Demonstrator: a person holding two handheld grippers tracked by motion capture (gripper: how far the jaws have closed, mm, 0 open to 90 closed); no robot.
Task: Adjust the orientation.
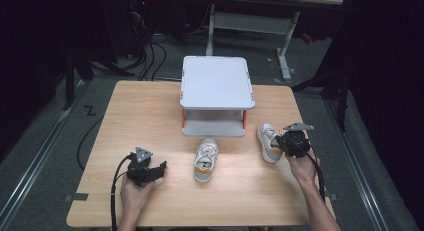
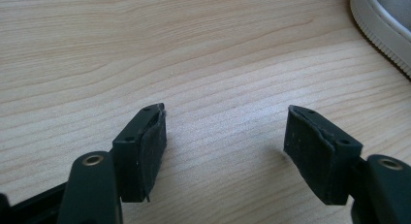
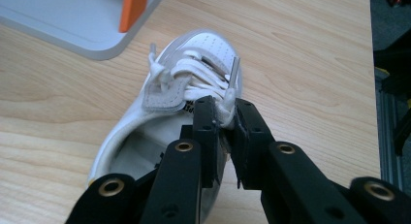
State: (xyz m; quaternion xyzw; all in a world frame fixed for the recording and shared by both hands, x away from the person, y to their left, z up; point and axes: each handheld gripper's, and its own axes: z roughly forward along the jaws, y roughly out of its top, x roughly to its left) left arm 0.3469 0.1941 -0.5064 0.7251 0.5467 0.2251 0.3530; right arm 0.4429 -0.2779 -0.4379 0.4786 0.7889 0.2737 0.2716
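Right now my right gripper [image 3: 227, 118] pinches the side wall of a white sneaker [image 3: 169, 107] near the desk's [image 1: 150, 106] right edge, seemingly catching a lace. Lifting could make that thin hold slip. My left gripper [image 2: 225, 141] rests released, near the front-left corner.

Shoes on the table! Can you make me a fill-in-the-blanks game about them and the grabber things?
1. The number of sneakers on the wooden table is ____.
2. The right gripper is shut on the right sneaker, while the left gripper is ____.
3. The middle sneaker lies just in front of the grey two-level ____.

Missing words: two; open; shelf
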